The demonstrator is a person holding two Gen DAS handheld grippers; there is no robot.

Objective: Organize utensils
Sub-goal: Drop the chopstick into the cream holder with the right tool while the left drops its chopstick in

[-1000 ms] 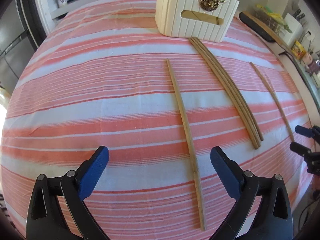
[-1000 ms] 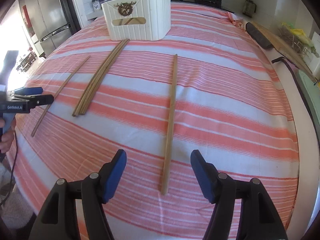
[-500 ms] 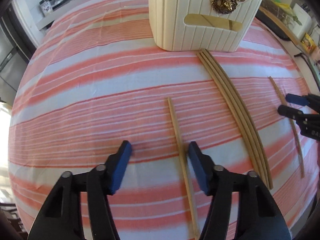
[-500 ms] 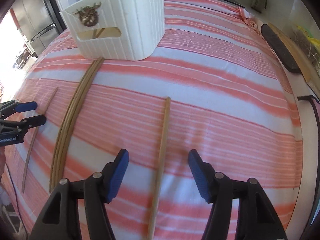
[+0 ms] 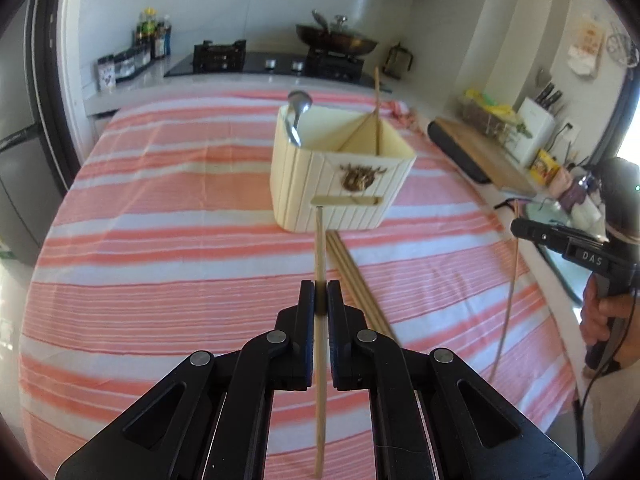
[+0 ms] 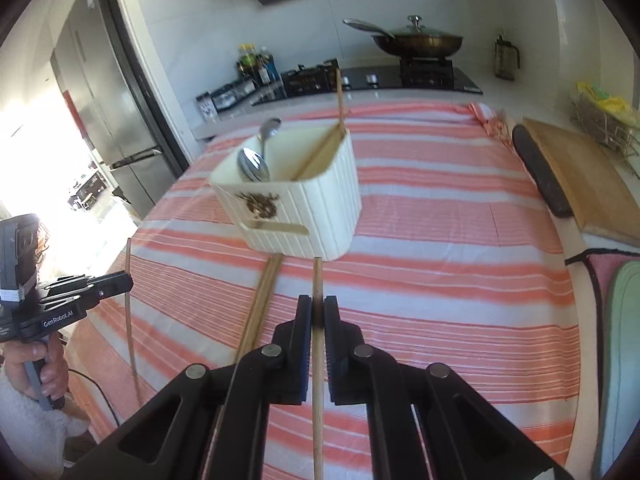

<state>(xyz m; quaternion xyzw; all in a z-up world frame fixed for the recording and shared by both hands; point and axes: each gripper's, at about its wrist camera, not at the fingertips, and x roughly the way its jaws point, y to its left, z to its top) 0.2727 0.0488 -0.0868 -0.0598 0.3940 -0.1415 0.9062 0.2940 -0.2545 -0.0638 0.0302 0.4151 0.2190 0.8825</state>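
Note:
My left gripper [image 5: 319,300] is shut on a wooden chopstick [image 5: 319,240], held up off the pink striped tablecloth [image 5: 160,240] and pointing at the white utensil holder [image 5: 340,184]. In the holder stand a spoon [image 5: 298,114] and one chopstick [image 5: 376,96]. A bundle of chopsticks [image 5: 352,276] lies on the cloth in front of it. My right gripper [image 6: 317,314] is shut on another chopstick [image 6: 317,280], also raised. In the right wrist view the left gripper [image 6: 129,282] shows at the left edge with its chopstick [image 6: 129,340]. The right gripper [image 5: 515,229] shows at the right edge of the left wrist view.
Behind the table runs a counter with a hob and a lidded wok [image 5: 336,42], plus bottles [image 5: 152,38] at the left. A wooden cutting board [image 6: 580,184] and a knife block [image 5: 536,128] sit to the right. A fridge [image 6: 104,92] stands left. A person's hand [image 6: 44,372] grips the left handle.
Both grippers closed on the single chopsticks that lay between their fingers and lifted them off the cloth. Both views tilted up, so the holder's inside and the kitchen behind now show.

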